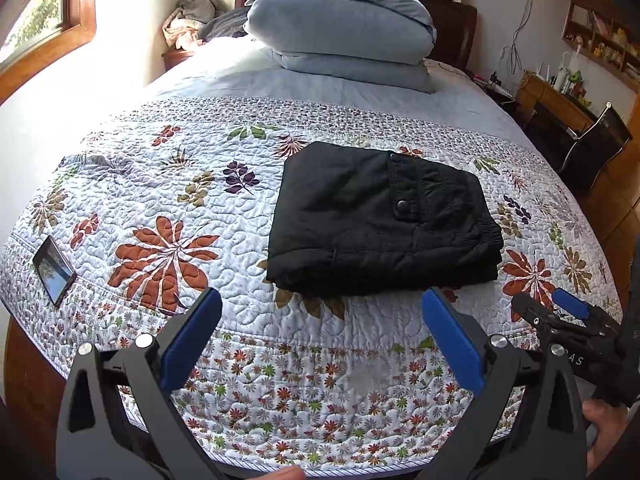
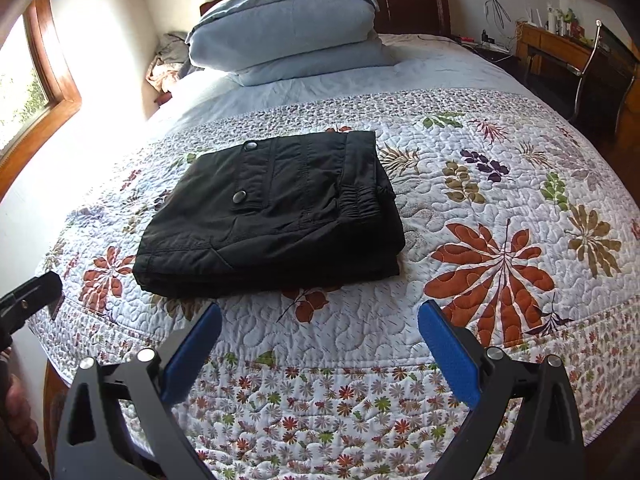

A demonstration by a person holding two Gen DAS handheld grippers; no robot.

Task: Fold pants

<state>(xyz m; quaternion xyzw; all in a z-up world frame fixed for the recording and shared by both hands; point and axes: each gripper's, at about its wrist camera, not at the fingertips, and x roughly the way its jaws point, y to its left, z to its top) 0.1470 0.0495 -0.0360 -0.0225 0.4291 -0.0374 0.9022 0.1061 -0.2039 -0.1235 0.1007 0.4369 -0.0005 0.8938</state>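
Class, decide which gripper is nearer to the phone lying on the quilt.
Left. The left gripper hovers open just right of the phone; the right gripper sits further right, past the folded pants.

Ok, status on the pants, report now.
Left claw open, empty. Right claw open, empty. Pants folded on the quilt, untouched. Phone far left, not in the way.

Bedroom interior. A bed (image 1: 280, 360) with floral quilt fills the frame; folded blue bedding (image 1: 340, 28) lies against a dark wooden headboard (image 1: 452, 28). Upper left: wood-framed window (image 1: 52, 12) admitting strong daylight. Right: wooden desk (image 1: 560, 104), chair (image 1: 596, 140), wall shelves (image 1: 600, 36).
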